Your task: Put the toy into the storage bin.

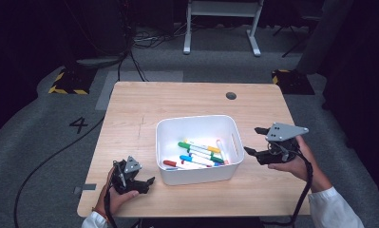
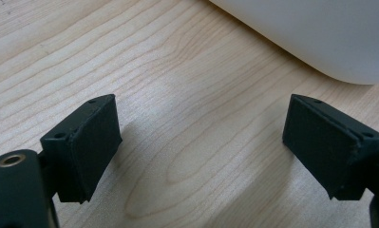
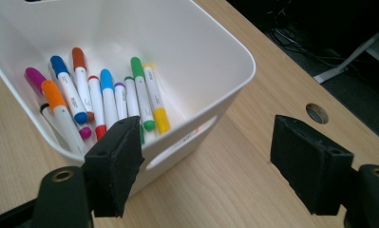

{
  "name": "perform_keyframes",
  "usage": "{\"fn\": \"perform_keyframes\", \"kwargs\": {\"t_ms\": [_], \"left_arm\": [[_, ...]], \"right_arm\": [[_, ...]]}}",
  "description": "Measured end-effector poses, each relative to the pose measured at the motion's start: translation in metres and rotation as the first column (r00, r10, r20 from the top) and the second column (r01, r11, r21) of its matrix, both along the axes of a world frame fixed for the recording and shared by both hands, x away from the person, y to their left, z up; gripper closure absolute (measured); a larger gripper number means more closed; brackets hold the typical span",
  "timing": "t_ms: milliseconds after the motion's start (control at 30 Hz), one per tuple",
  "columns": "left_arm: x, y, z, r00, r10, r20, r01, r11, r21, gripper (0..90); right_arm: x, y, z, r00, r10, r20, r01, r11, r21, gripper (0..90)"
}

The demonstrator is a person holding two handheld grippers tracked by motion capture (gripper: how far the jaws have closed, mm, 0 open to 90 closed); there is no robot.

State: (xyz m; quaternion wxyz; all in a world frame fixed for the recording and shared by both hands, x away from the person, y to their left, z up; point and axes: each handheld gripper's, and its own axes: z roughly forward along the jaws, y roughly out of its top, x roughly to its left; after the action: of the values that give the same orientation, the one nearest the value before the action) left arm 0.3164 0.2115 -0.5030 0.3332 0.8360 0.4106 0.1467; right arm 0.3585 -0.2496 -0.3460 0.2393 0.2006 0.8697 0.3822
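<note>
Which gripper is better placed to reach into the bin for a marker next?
Probably the right gripper: its open, empty jaws sit beside the white bin's rim, and its view looks down on the markers. The left gripper sits low on the table by the bin's outer wall.

Lab or studio: dark room, grey floor [image 1: 30, 123] with hazard tape [image 1: 68, 89], trailing cables [image 1: 144, 40], lone wooden worktop [image 1: 130, 118].

A light wooden table [image 1: 130, 109] with a round cable hole [image 1: 231, 95] stands on grey floor bearing a painted number 4 [image 1: 78, 124], black-and-yellow hazard tape [image 1: 67, 88], trailing black cables [image 1: 138, 38] and a white metal frame [image 1: 222, 23] behind.
</note>
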Motion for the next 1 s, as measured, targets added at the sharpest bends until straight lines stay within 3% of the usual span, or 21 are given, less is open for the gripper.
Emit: {"fn": "perform_keyframes", "kwargs": {"t_ms": [300, 333, 400, 633, 667, 900, 933, 1000], "left_arm": [[0.0, 0.0, 0.0, 1.0, -0.002, 0.0, 0.002, 1.0, 0.001, 12.5], [0.0, 0.0, 0.0, 1.0, -0.002, 0.0, 0.002, 1.0, 0.001, 12.4], [0.0, 0.0, 0.0, 1.0, -0.003, 0.0, 0.003, 1.0, 0.003, 12.5], [0.0, 0.0, 0.0, 1.0, -0.002, 0.0, 0.002, 1.0, 0.001, 12.5], [0.0, 0.0, 0.0, 1.0, -0.003, 0.001, 0.003, 1.0, 0.002, 12.4], [0.0, 0.0, 0.0, 1.0, -0.003, 0.001, 0.003, 1.0, 0.002, 12.4], [0.0, 0.0, 0.0, 1.0, -0.002, 0.0, 0.002, 1.0, 0.001, 12.4], [0.0, 0.0, 0.0, 1.0, -0.002, 0.0, 0.002, 1.0, 0.001, 12.5]], "right_arm": [[-0.006, -0.022, -0.022, 0.9981, -0.059, -0.016, 0.059, 0.998, -0.032, 24.9], [-0.006, -0.026, -0.028, 0.9977, -0.067, -0.006, 0.067, 0.996, -0.05, 24.9], [-0.007, -0.031, -0.039, 0.9949, -0.094, -0.037, 0.092, 0.994, -0.051, 24.6], [-0.005, -0.044, -0.067, 0.9879, -0.142, -0.061, 0.136, 0.986, -0.094, 23.5], [-0.005, -0.049, -0.077, 0.9835, -0.162, -0.079, 0.153, 0.982, -0.11, 23.1], [-0.005, -0.066, -0.102, 0.9727, -0.202, -0.114, 0.19, 0.976, -0.11, 22.9], [-0.006, -0.073, -0.112, 0.9665, -0.226, -0.121, 0.214, 0.972, -0.101, 22.8], [-0.007, -0.078, -0.117, 0.9633, -0.23, -0.139, 0.219, 0.972, -0.088, 22.7]]}}
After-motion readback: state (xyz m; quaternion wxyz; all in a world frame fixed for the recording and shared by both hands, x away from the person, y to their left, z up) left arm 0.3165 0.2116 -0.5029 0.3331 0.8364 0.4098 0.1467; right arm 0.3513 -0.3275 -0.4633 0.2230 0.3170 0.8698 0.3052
